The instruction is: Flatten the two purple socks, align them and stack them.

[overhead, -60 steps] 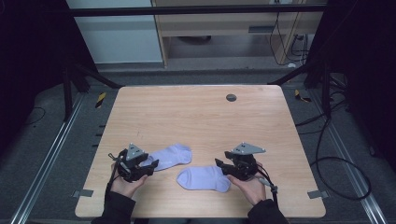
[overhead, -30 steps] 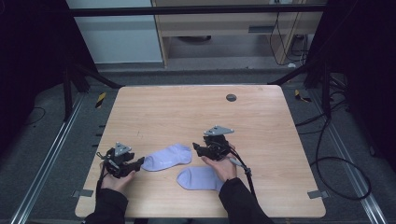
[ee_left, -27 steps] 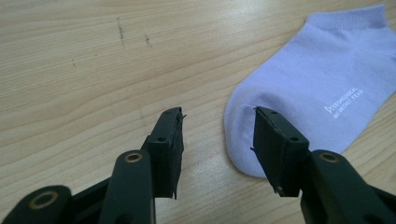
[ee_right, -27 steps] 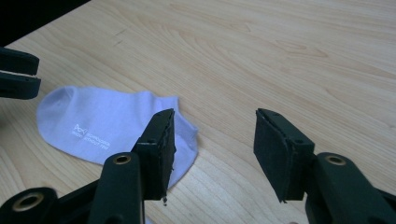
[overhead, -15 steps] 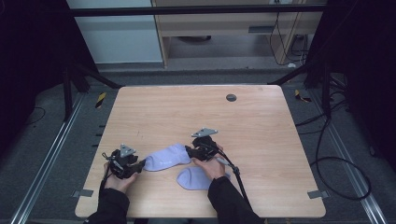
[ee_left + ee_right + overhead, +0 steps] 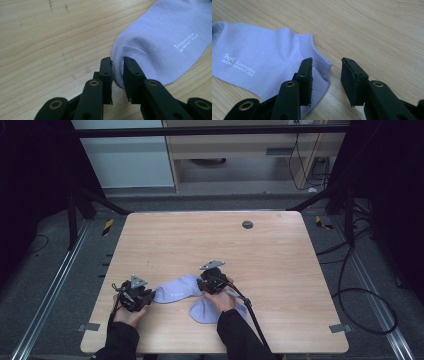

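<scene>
at the near edge of the wooden table (image 6: 280, 255) two dark sleeves come in, each hand holding a gripper. just beyond the right forearm a second lavender sock (image 6: 205, 311) lies flat, partly covered by the right hand (image 6: 220, 297). the left hand (image 6: 129, 312) holds the left gripper (image 6: 150, 298) at the toe end of the first lavender sock (image 6: 176, 289), which lies across the table between the two grippers, near the front edge. in the left gripper view the left gripper (image 6: 117, 65) has its jaws drawn close with a narrow gap, and the rounded toe edge of the sock (image 6: 160, 47) sits between them; whether the pads actually pinch the fabric i cannot tell. small white lettering shows on that sock. the right gripper (image 6: 201, 284) is at the sock's other end, with its grey plate on top and a cable (image 6: 252, 312) trailing back toward the person. in the right gripper view the right gripper (image 6: 327, 71) stands with jaws apart, one jaw over the cuff corner of the sock (image 6: 262, 67), the other over bare wood, nothing held. farther off on the table is a small dark round spot (image 6: 247, 224), and beyond the far edge a dark floor with cables (image 6: 360, 285).
</scene>
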Action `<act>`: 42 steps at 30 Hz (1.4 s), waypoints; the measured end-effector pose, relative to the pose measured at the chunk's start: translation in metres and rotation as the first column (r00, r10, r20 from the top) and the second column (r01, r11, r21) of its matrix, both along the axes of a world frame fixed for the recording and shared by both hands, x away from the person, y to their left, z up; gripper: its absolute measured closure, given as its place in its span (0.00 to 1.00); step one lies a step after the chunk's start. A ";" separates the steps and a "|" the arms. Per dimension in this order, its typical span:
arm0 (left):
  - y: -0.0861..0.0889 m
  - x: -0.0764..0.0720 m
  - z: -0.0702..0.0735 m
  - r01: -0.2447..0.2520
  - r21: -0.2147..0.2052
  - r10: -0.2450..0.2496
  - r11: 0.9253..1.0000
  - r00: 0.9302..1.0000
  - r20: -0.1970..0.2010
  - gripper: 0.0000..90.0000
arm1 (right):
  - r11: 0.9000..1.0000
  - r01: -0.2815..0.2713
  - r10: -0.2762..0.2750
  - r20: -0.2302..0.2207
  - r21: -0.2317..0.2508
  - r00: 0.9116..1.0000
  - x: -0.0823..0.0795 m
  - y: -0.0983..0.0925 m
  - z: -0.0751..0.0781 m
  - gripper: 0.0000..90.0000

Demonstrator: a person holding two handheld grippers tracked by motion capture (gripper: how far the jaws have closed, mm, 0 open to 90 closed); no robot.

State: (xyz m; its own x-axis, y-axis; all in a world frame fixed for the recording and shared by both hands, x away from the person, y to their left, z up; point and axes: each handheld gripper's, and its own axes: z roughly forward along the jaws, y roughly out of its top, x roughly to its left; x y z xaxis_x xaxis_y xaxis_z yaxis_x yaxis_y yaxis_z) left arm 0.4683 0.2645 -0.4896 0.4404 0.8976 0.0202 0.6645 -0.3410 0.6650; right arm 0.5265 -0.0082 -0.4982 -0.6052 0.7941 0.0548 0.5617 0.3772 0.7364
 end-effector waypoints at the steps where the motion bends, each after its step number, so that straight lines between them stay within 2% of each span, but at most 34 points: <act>1: 0.000 0.000 0.000 -0.001 -0.002 0.001 1.000 1.000 -0.003 0.89 | 1.000 -0.005 0.005 0.001 -0.009 1.000 0.000 0.001 -0.002 0.71; 7: -0.002 0.000 0.000 -0.005 -0.009 0.005 1.000 1.000 -0.010 0.95 | 1.000 -0.009 0.009 -0.002 -0.010 1.000 -0.001 0.002 -0.002 0.79; 8: -0.002 0.000 0.000 -0.003 -0.008 0.003 1.000 1.000 -0.012 0.96 | 1.000 -0.010 0.010 -0.006 -0.009 1.000 -0.002 0.004 -0.002 0.85; 12: -0.001 0.001 0.001 -0.001 -0.009 0.001 1.000 1.000 -0.016 0.97 | 1.000 -0.004 0.004 -0.006 -0.008 1.000 -0.004 0.005 -0.001 0.95; 19: -0.001 -0.001 0.005 -0.001 -0.025 0.001 1.000 1.000 -0.006 0.97 | 1.000 -0.005 0.005 -0.012 0.017 1.000 -0.006 0.003 0.004 0.97; 21: -0.001 -0.002 0.011 -0.004 -0.050 0.005 0.999 1.000 0.010 0.97 | 0.999 -0.012 0.013 -0.009 0.041 1.000 -0.008 -0.001 0.011 0.97; 22: -0.001 -0.002 0.011 -0.004 -0.050 0.005 0.999 1.000 0.010 0.97 | 0.999 -0.014 0.014 -0.008 0.051 1.000 -0.009 -0.002 0.014 0.97; 25: -0.001 -0.006 0.019 0.000 -0.075 0.002 0.997 1.000 0.027 0.97 | 0.998 -0.021 0.021 -0.002 0.064 1.000 -0.012 -0.003 0.020 0.97; 31: -0.004 -0.013 0.035 0.018 -0.122 -0.010 0.992 0.998 0.060 0.97 | 0.994 -0.055 0.052 0.027 0.097 0.998 -0.024 -0.012 0.041 0.97; 37: -0.009 -0.017 0.042 0.035 -0.139 -0.025 0.990 0.997 0.070 0.97 | 0.993 -0.071 0.067 0.041 0.096 0.997 -0.031 -0.021 0.052 0.97; 42: -0.018 -0.019 0.047 0.056 -0.140 -0.045 0.989 0.996 0.075 0.97 | 0.992 -0.080 0.075 0.053 0.100 0.996 -0.041 -0.037 0.060 0.97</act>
State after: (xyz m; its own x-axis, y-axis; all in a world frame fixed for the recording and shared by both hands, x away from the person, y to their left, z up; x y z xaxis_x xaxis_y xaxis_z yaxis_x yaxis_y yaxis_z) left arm 0.4489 0.2469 -0.4431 0.4872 0.8702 -0.0729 0.5977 -0.2714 0.7544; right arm 0.4855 -0.0449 -0.4377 -0.6689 0.7363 0.1017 0.4957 0.3399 0.7992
